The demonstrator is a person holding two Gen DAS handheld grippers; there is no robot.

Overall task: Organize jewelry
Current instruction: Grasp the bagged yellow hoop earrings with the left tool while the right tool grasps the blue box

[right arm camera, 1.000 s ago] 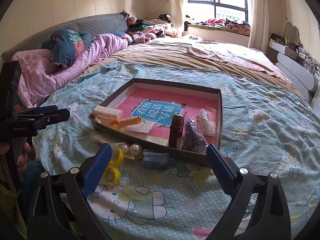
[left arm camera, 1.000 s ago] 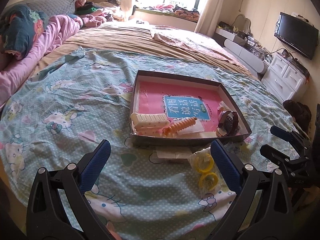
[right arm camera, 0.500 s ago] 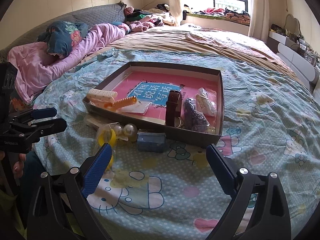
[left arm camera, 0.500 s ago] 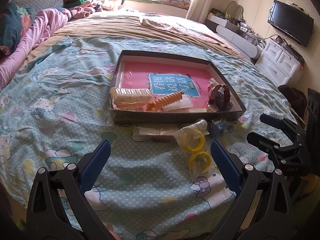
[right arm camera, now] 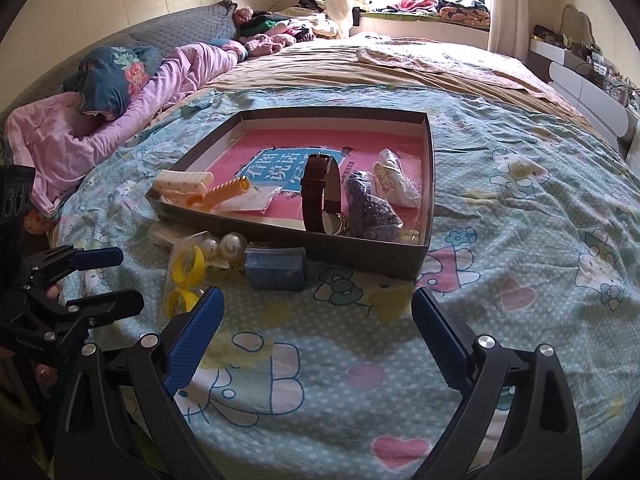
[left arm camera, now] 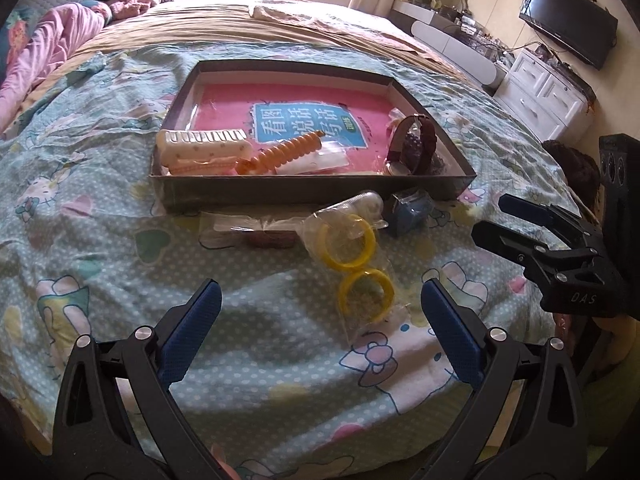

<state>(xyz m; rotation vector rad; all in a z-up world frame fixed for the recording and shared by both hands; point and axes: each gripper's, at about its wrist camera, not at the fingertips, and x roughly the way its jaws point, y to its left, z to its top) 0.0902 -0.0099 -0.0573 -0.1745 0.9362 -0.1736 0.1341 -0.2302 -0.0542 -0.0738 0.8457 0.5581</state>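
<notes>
Both grippers, left gripper and right gripper, hover open and empty above the bed, near bagged yellow rings beside the tray.

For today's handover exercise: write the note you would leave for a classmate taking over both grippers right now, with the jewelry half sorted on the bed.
Left gripper: open, empty, hovering over the bedspread in front of the bagged yellow rings.
Right gripper: open, empty, hovering in front of the blue packet.
Done: in the box lie the brown-strap watch, cream hair clip, orange spiral clip, dark bead bag and a small white bag.
Left: yellow rings, pearl pieces, blue packet and a flat clear packet lie on the bedspread just outside the box's near wall; move them in.
</notes>
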